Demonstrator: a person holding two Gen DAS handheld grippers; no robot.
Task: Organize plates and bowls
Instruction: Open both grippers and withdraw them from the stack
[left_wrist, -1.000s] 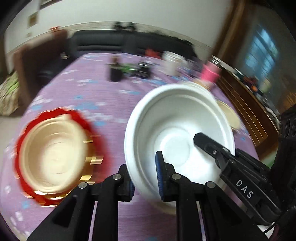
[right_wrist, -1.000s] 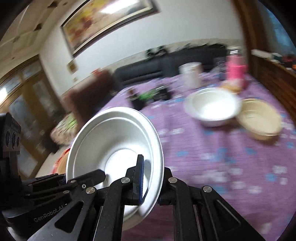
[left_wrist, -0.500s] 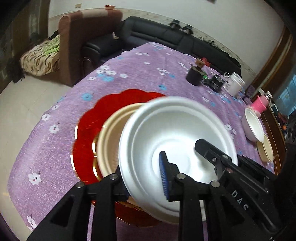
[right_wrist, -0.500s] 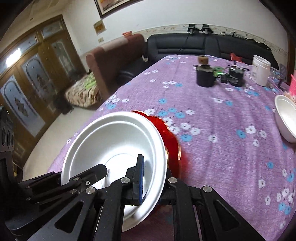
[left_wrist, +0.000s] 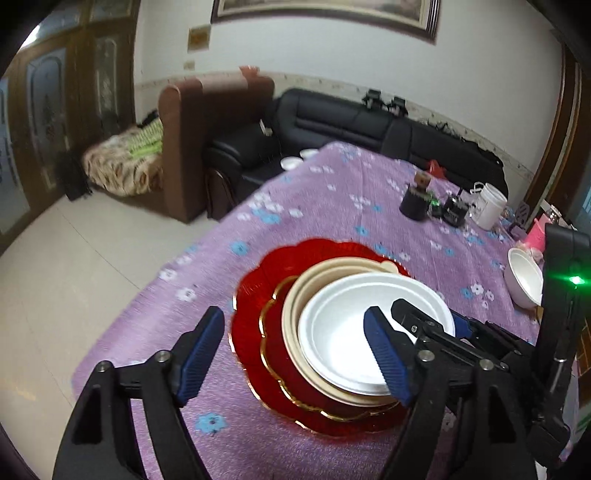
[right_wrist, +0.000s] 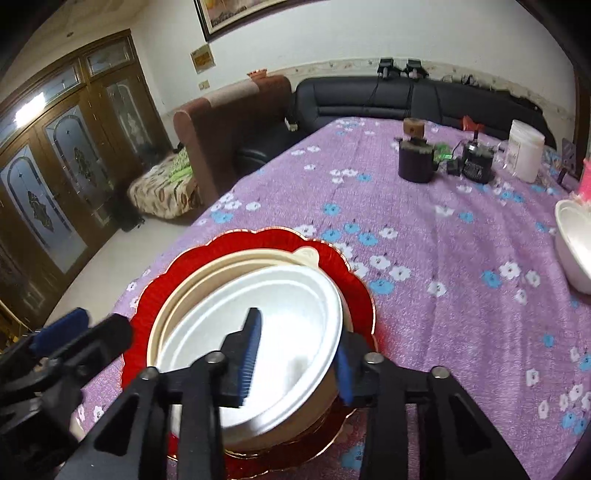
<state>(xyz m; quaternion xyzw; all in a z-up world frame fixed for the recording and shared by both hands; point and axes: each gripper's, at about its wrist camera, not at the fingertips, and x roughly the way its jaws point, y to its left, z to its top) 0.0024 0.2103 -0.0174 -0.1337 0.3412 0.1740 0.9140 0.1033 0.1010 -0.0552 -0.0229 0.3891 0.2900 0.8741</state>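
Note:
A white bowl (left_wrist: 343, 332) (right_wrist: 280, 314) sits nested in a beige bowl (left_wrist: 314, 280) (right_wrist: 229, 264) on a red scalloped plate (left_wrist: 258, 288) (right_wrist: 184, 262) with gold trim. My left gripper (left_wrist: 295, 350) is open wide, its fingers straddling the stack's near side and not touching the bowl. My right gripper (right_wrist: 295, 354) is open, its fingers on either side of the white bowl's near rim with a gap. The right gripper (left_wrist: 436, 328) also shows in the left wrist view, at the bowl's right edge.
The table has a purple flowered cloth (right_wrist: 443, 240). Another white bowl (left_wrist: 524, 277) (right_wrist: 576, 243) stands at the right. A dark cup (right_wrist: 415, 158), a black device (right_wrist: 478, 162) and a white jar (right_wrist: 524, 151) stand at the far side. Sofas are beyond the table.
Both grippers carried the white bowl over to the red plate and set it into the beige bowl. Both grippers have opened and let go of its rim.

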